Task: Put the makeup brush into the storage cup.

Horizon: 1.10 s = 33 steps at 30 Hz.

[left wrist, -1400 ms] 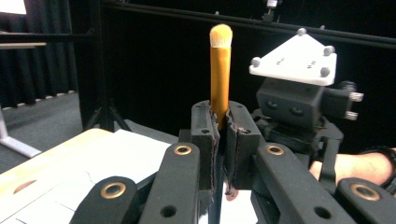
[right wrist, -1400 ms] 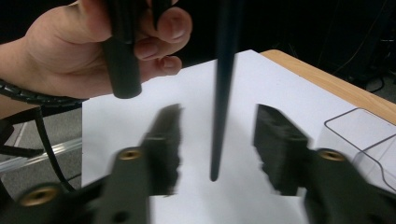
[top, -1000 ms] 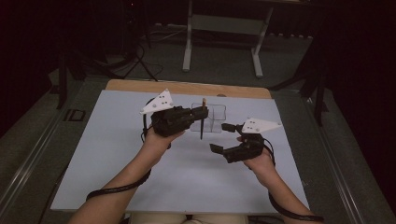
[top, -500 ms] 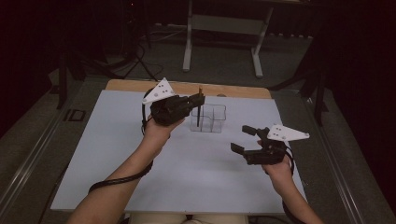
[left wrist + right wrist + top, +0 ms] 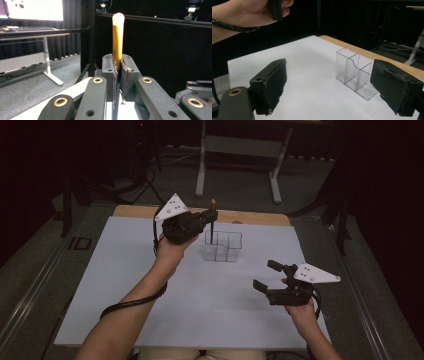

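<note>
Black hand-held grippers (image 5: 210, 215) with brass-ringed screws, white plates, black cables.

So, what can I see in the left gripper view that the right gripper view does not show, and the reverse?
Left gripper view: the left gripper with its fingers shut on an upright gold-handled brush. Right gripper view: the open right gripper, the clear compartment organizer, and the person's other hand. Both share the white table surface and a dark room behind.
</note>
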Tool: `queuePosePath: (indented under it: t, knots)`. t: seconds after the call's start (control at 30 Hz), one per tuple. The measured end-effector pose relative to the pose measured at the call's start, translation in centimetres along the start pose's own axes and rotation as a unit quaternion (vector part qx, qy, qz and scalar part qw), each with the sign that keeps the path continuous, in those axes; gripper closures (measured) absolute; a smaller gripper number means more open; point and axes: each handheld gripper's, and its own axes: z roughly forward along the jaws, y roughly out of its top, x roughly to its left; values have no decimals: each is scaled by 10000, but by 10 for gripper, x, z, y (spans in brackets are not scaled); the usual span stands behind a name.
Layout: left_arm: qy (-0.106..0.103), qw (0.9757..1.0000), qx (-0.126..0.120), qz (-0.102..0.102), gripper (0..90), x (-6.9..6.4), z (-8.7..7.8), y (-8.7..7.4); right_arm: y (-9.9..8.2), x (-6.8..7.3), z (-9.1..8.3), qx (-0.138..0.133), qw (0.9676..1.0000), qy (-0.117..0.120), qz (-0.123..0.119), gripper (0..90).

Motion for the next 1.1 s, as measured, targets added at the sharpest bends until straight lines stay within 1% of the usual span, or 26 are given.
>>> queuePosePath:
  t: [0.07, 0.13, 0.17, 0.2, 0.23, 0.3, 0.33, 0.37, 0.4, 0.47, 0.53, 0.73, 0.77, 0.8, 0.9, 0.97, 1.03, 1.07, 1.1]
  knots:
    - [7, 10000, -20, -60, 844, 2, 3, 0, -1, 0, 0, 36, 10000, -7, -46, 139]
    - [13, 10000, -23, -88, 843, 4, 7, -2, -2, 0, 0, 18, 10000, 11, -12, 139]
    - [13, 10000, -23, -88, 843, 4, 7, -2, -2, 0, 0, 18, 10000, 11, -12, 139]
    - [53, 9999, -5, -85, 843, 6, 11, -3, -2, 0, 0, 30, 10000, 7, -18, 138]
    - [46, 9999, -14, -110, 843, 8, 13, -4, -2, 0, 0, 23, 10000, 20, -21, 139]
    - [94, 9999, -18, -103, 843, 11, 17, -4, -2, 0, 0, 17, 10000, 15, -15, 138]
    - [75, 9999, -51, -131, 843, 12, 19, -4, -2, 0, 0, 28, 10000, 12, -28, 138]
    - [120, 9999, -22, -89, 843, 13, 22, -4, -2, 0, 0, 21, 10000, 26, -31, 137]
    - [120, 9999, -22, -89, 843, 13, 22, -4, -2, 1, 0, 33, 10000, 19, -41, 137]
    - [158, 9999, -1, -11, 843, 16, 27, -4, -2, 1, 0, 36, 10000, 43, -56, 137]
    - [163, 9999, -11, 12, 843, 18, 31, -4, -2, 1, -1, 36, 10000, 34, -64, 137]
    - [263, 9996, -25, 15, 843, 29, 40, -4, -3, 1, -1, 67, 9999, 44, -71, 137]
    - [263, 9996, -25, 15, 843, 29, 40, -4, -3, 1, -1, 67, 9999, 44, -71, 137]
    - [291, 9995, -48, 56, 843, 32, 43, -4, -3, 1, -1, 59, 10000, 52, -52, 137]
    - [363, 9993, -16, 67, 842, 35, 47, -4, -4, 0, -1, 45, 10000, 58, -45, 137]
    - [344, 9994, -67, 0, 842, 38, 47, -5, -4, -1, -1, 50, 9999, 77, -43, 137]
    - [334, 9994, -71, -8, 841, 40, 49, -7, -4, 0, 0, 83, 9999, 81, -48, 137]
    - [392, 9992, -43, 34, 841, 41, 51, -8, -4, 0, 0, 103, 9999, 99, -68, 137]
    - [380, 9993, -15, 29, 841, 42, 52, -9, -5, 0, 1, 115, 9999, 88, -87, 136]
